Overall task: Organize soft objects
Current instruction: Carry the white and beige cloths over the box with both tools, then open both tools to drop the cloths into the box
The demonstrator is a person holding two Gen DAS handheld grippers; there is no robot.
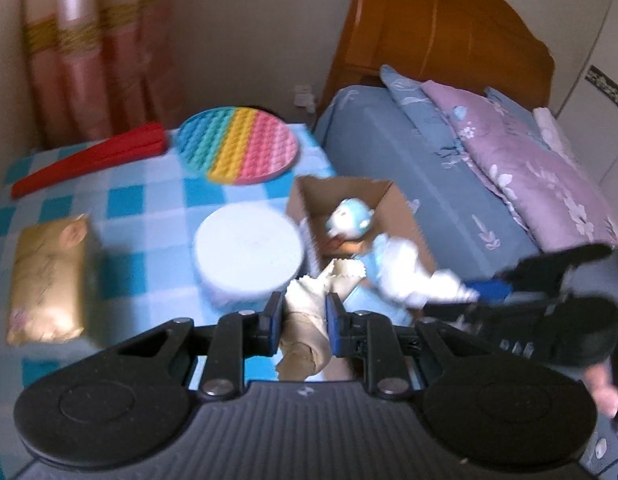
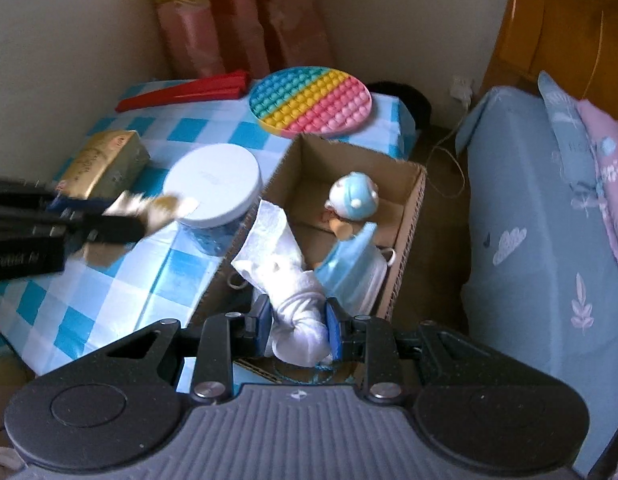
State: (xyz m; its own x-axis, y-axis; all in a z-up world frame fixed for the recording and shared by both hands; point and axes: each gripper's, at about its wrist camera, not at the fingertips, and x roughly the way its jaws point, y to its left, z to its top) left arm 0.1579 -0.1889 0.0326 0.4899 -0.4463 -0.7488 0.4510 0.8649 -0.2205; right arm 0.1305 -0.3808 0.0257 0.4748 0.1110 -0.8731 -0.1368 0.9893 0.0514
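While both claws gripped cloth:
Tabletop: blue-white checked cover, beside bed.
Left claw: clamped on beige cloth.
Right claw: clamped on white cloth over cardboard box.

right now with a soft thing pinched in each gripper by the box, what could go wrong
The left gripper holds a beige cloth beside the white-lidded jar; a swing toward the cardboard box might clip it. The right gripper pinches only the low end of the white tissue, so it could tear or drape outside. The blue face mask could get dragged along.
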